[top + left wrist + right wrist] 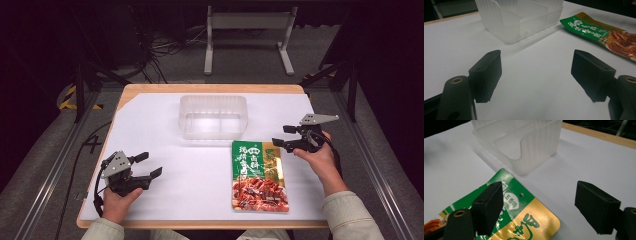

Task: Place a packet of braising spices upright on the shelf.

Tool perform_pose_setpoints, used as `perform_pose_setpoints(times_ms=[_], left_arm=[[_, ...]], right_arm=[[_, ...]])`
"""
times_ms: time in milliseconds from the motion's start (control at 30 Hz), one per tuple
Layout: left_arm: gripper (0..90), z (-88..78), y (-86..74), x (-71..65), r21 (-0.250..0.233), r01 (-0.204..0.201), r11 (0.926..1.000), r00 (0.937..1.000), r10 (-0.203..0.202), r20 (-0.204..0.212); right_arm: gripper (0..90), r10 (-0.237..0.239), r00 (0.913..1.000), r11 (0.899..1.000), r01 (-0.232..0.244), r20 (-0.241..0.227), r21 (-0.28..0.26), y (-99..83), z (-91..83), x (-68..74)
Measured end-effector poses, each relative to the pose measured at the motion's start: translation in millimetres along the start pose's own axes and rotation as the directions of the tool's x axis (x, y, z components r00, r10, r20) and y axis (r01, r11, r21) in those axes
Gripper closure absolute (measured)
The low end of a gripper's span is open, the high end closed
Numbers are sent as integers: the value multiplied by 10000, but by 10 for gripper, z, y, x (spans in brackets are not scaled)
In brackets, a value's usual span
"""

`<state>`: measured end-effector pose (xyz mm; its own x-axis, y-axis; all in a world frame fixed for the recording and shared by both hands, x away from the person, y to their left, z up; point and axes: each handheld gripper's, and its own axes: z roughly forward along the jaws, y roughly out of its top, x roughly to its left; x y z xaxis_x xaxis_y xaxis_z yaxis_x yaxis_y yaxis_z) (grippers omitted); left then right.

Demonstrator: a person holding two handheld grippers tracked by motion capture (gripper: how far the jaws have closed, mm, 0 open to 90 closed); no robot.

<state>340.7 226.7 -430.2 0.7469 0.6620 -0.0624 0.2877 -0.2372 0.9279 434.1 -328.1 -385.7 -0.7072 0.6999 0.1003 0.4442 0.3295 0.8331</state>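
Observation:
A green and gold snack packet (259, 175) printed with red food lies flat on the white table (150, 125), right of centre. Behind it stands a clear plastic container (213, 131) with nothing inside. My right gripper (280, 136) is open, just off the packet's far right corner. In the right gripper view its jaws (539, 195) straddle that corner of the packet (524, 220), with the container (524, 145) beyond. My left gripper (150, 165) rests at the front left, open and holding nothing. The left gripper view has the container (519, 17) ahead of the gripper (536, 65) and the packet (604, 35) to the right.
The white sheet covers a wooden tabletop whose edge (210, 88) shows at the back. A grey metal stand (250, 22) and cables (165, 47) lie on the floor beyond. Metal rails (55, 165) run along both sides of the table.

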Motion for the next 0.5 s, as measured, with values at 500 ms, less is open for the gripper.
perform_pose_setpoints(times_ms=[500], left_arm=[[254, 6, -4, 2, 38, -12, 10000, 10000, 12, 18]], right_arm=[[226, 172, 9997, 9963, -157, -171, 847, -218, 272, -114]])
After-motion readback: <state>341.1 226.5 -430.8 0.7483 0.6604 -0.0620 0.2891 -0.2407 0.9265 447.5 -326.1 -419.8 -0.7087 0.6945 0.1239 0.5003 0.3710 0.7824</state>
